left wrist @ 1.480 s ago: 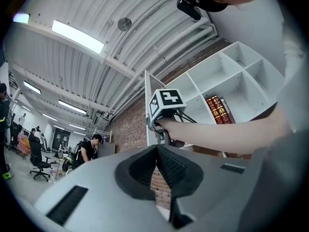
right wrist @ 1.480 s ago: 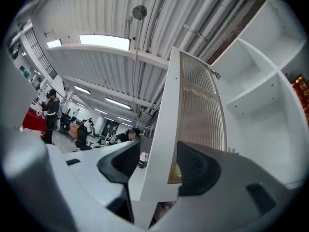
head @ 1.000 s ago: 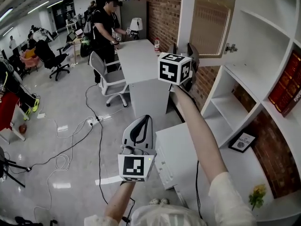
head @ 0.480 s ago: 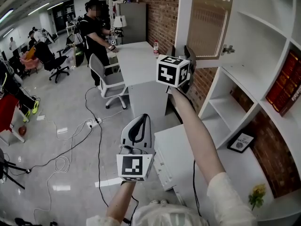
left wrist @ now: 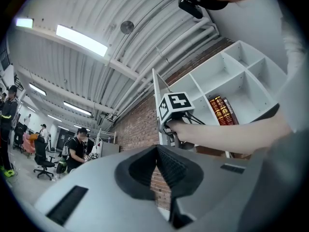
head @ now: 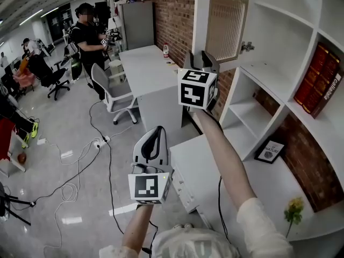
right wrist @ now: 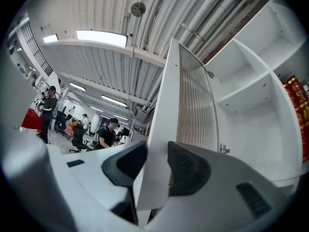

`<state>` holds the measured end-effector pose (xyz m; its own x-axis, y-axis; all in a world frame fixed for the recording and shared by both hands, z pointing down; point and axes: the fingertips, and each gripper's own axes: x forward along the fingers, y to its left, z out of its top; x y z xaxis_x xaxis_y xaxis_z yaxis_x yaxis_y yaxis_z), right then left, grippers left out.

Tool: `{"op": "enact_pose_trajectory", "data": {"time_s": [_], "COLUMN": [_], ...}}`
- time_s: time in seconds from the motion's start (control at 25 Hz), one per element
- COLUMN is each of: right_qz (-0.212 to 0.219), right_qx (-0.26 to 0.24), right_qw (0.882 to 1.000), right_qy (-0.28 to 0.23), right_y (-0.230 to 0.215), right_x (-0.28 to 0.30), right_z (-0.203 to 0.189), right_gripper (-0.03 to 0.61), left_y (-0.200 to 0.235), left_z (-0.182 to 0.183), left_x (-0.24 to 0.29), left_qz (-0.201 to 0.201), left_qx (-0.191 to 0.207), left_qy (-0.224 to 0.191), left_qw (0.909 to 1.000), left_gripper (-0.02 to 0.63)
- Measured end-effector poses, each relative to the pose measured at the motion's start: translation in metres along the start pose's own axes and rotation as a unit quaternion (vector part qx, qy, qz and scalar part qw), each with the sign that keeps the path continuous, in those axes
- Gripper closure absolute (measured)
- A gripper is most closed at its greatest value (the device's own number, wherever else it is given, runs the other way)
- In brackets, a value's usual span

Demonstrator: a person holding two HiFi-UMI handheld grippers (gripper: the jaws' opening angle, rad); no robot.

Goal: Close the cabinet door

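The white cabinet door [head: 220, 20] with a ribbed glass panel stands swung open from the top of the shelf unit. My right gripper [head: 201, 58] reaches up to the door's lower free corner. In the right gripper view the door's white edge [right wrist: 161, 105] fills the gap of the right gripper [right wrist: 155, 166], whose jaws are closing with both pads against it. My left gripper [head: 156, 130] hangs lower and nearer to me, shut and empty. Its pads meet in the left gripper view, where the left gripper [left wrist: 157, 151] points toward the door [left wrist: 157, 88].
The shelf unit [head: 279, 63] holds red books [head: 320, 79], a framed picture [head: 269, 150] and a yellow flower [head: 293, 211]. Behind the door are a brick wall, a white desk [head: 145, 69] and a chair [head: 110, 87]. A person [head: 88, 31] stands far back. Cables [head: 80, 171] lie on the floor.
My right gripper has shifted along the door's bottom edge toward its free corner and now has the edge between its jaws. The left gripper has stayed put. The background person stepped further left.
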<state>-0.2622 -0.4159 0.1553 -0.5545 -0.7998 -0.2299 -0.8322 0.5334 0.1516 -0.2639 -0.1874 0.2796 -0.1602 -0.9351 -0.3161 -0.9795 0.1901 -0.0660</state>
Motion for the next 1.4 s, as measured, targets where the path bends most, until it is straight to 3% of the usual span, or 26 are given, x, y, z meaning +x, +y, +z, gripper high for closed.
{"op": "enact_pose_trajectory", "data": {"time_s": [0.32, 0.48, 0.68, 1.08, 1.4], "right_qz": [0.041, 0.056, 0.068, 0.06, -0.009], "right_qx": [0.011, 0.015, 0.022, 0.018, 0.029], "right_qw": [0.999, 0.998, 0.997, 0.998, 1.0], "right_qy": [0.003, 0.003, -0.006, -0.014, -0.007], "right_y": [-0.019, -0.031, -0.045, -0.093, -0.179], "right_x": [-0.034, -0.05, -0.069, -0.11, -0.14], "right_z": [0.004, 0.005, 0.007, 0.012, 0.006], "right_gripper": [0.437, 0.443, 0.454, 0.476, 0.5], "left_y": [-0.034, -0.046, -0.059, -0.095, -0.146], "left_z": [0.011, 0.005, 0.002, 0.004, 0.006], "left_x": [0.016, 0.02, 0.029, 0.052, 0.073], "left_qz": [-0.038, -0.051, -0.073, -0.115, -0.169], "left_qx": [-0.018, -0.018, -0.017, -0.029, -0.044], "left_qy": [-0.02, -0.005, -0.014, -0.022, -0.026], "left_qw": [0.9989, 0.9985, 0.9971, 0.9927, 0.9843], "left_gripper": [0.601, 0.601, 0.601, 0.601, 0.601]}}
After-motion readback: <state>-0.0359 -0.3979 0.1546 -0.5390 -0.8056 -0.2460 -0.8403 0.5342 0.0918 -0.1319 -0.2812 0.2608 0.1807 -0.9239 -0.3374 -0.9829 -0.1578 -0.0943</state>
